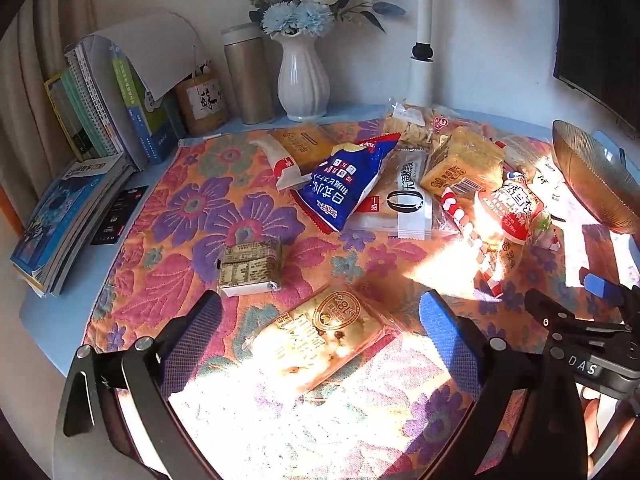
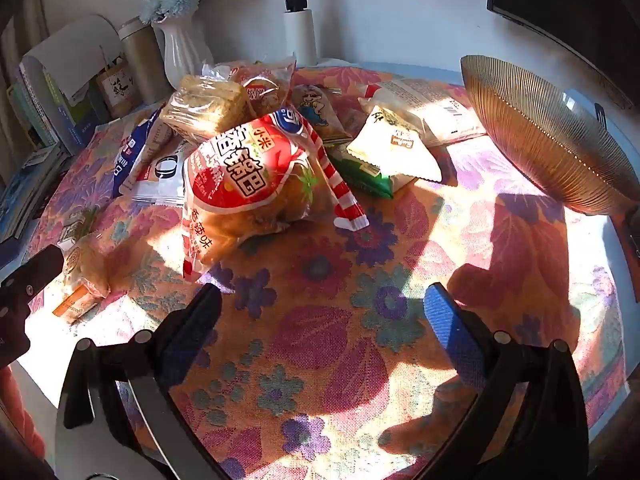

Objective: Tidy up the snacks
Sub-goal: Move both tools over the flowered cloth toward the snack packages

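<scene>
A pile of snack packets lies on the floral cloth (image 1: 192,216): a blue chip bag (image 1: 344,186), a white wrapped cake (image 1: 408,204), a yellow biscuit pack (image 1: 460,164) and a red-and-white puffed snack bag (image 2: 248,184). A pale pastry packet (image 1: 320,336) lies between the fingers of my open left gripper (image 1: 320,332), which hovers over it. A small boxed snack (image 1: 250,266) lies just beyond. My right gripper (image 2: 324,320) is open and empty above bare cloth, in front of the red bag. A ribbed amber glass bowl (image 2: 548,136) stands at the right.
Books (image 1: 92,120) stand and lie at the left edge. A white vase with blue flowers (image 1: 302,76), a metal tumbler (image 1: 248,80) and a white lamp post (image 1: 422,52) stand at the back. A dark monitor (image 2: 568,4) is at the back right. Strong sunlight washes out the near cloth.
</scene>
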